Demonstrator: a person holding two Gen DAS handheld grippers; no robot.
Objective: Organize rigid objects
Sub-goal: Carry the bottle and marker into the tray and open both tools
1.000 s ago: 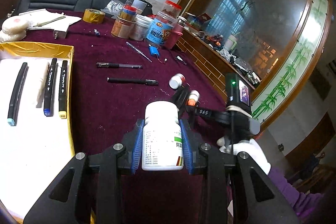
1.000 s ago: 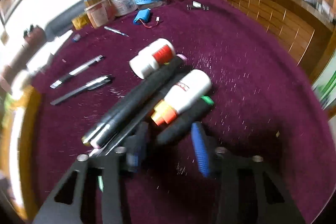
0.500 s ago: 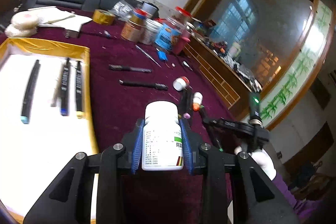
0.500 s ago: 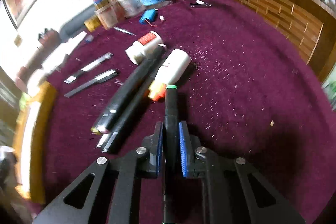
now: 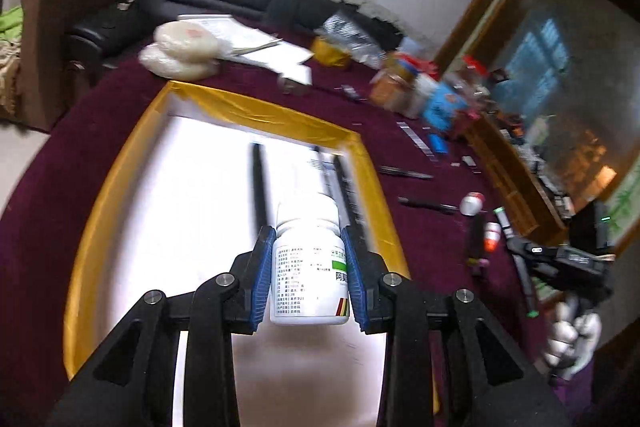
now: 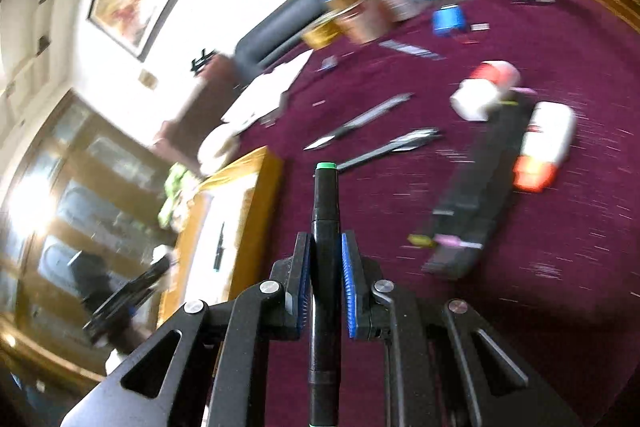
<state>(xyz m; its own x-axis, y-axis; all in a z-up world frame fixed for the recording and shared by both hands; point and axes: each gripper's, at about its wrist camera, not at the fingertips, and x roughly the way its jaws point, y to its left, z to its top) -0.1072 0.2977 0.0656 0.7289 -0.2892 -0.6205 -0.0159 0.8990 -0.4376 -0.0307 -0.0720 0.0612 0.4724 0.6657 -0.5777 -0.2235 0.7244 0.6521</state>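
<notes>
the left wrist view looks down close over the gold-rimmed tray (image 5: 224, 107); the right wrist view faces across the maroon tablecloth (image 6: 560, 247), sharing that tray (image 6: 256, 179).

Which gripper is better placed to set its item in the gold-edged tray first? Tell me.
Left. The left gripper holds the white pill bottle over the gold-edged tray. The right gripper, clamping the black marker, is over the maroon cloth, beside the tray.

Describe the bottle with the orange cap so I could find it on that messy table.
Start at the maroon tablecloth, right of the gold-edged tray. Beside a bundle of black markers lies the white bottle with an orange cap, on its side. Its neighbour, a white bottle with a red label, has no orange cap.
</notes>
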